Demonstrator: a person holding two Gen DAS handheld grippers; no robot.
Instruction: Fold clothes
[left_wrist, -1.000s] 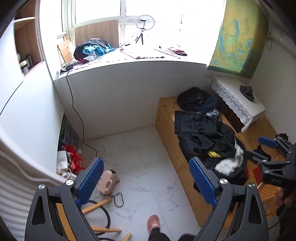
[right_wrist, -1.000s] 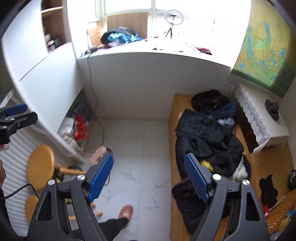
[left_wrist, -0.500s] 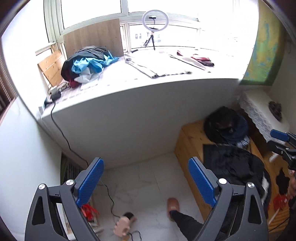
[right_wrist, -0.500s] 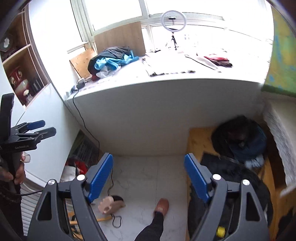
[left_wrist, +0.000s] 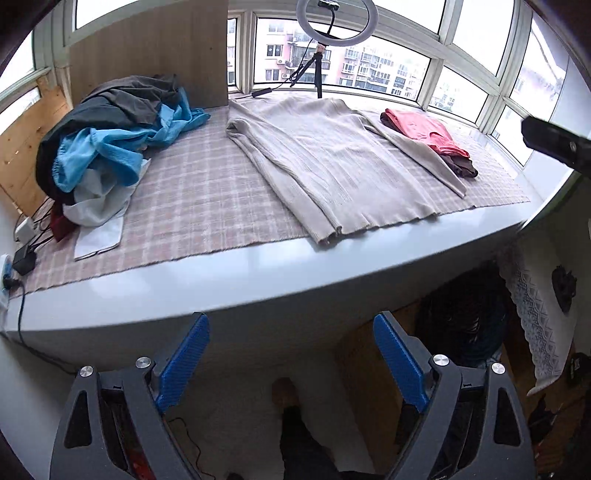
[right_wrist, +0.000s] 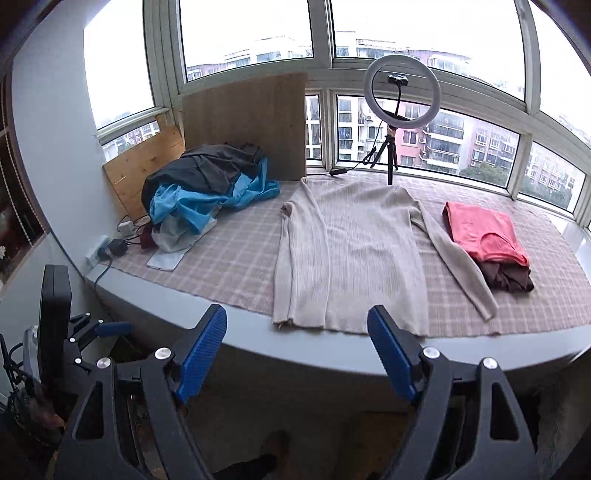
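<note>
Left gripper (left_wrist: 291, 350) held wide open in the air, in front of the near edge of the white ledge (left_wrist: 258, 273), with nothing between its blue fingers (left_wrist: 184, 356). Right gripper (right_wrist: 297, 345) opened equally wide, empty too, also before the near edge and not touching any cloth.

On the ledge, a checked pink mat (right_wrist: 236, 258). In the middle of the mat, a beige sweater (right_wrist: 351, 251) spread flat, hem at the near edge of the mat, neck toward the window. One sleeve stretched out to the right, just beside a folded pink garment (right_wrist: 480, 230) lying on top of a folded dark brown piece (right_wrist: 506, 277). The other sleeve laid along the left side of the body.

At the far left of the mat, an unsorted pile of clothes (right_wrist: 207, 188): dark grey on top, bright blue below, something white at the bottom. Behind the pile, a wooden board (right_wrist: 243, 122) leaning against the window. Near the far edge, behind the sweater, a ring light on a tripod (right_wrist: 400, 96). Left of the mat, a power strip with cables (right_wrist: 110, 245).

Below the ledge, a foot in a slipper (left_wrist: 286, 393) on the floor.
</note>
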